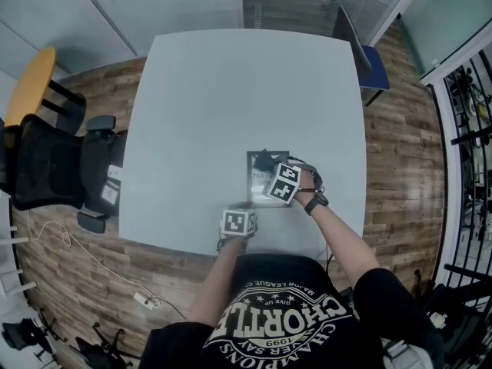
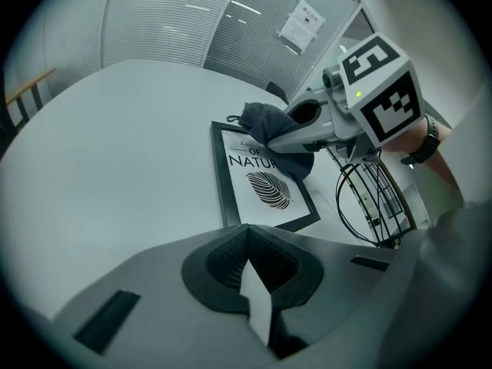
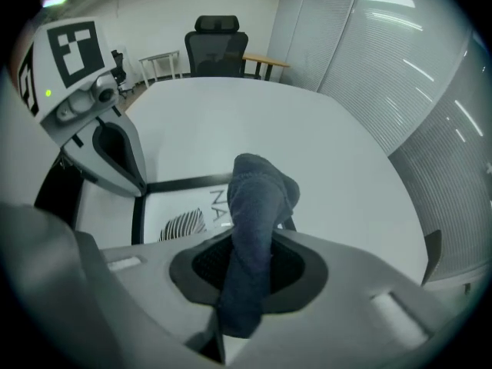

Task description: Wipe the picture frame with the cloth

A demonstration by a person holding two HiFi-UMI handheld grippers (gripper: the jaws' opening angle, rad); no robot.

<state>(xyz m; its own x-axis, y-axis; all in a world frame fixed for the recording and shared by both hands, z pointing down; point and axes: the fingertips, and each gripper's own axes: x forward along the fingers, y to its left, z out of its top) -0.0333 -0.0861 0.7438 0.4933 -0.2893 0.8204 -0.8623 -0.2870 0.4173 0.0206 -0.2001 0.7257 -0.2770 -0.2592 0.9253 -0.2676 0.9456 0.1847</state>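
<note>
A black picture frame (image 1: 258, 178) with a leaf print lies flat near the front edge of the white table (image 1: 231, 91). My right gripper (image 1: 267, 165) is shut on a dark blue cloth (image 1: 264, 160), which rests on the frame's far part. In the right gripper view the cloth (image 3: 257, 198) sticks up from the shut jaws over the frame (image 3: 181, 184). My left gripper (image 1: 244, 206) is shut with nothing seen in it. Its tips (image 2: 247, 233) reach the near left corner of the frame (image 2: 224, 183); whether they touch it is hidden. The left gripper view shows the cloth (image 2: 265, 125) bunched at the right gripper (image 2: 270, 143).
Black cable loops (image 2: 369, 198) hang beside the right gripper. A black office chair (image 1: 54, 167) stands left of the table, a blue chair (image 1: 374, 66) at its far right corner. A white cable (image 1: 77, 252) lies on the wooden floor.
</note>
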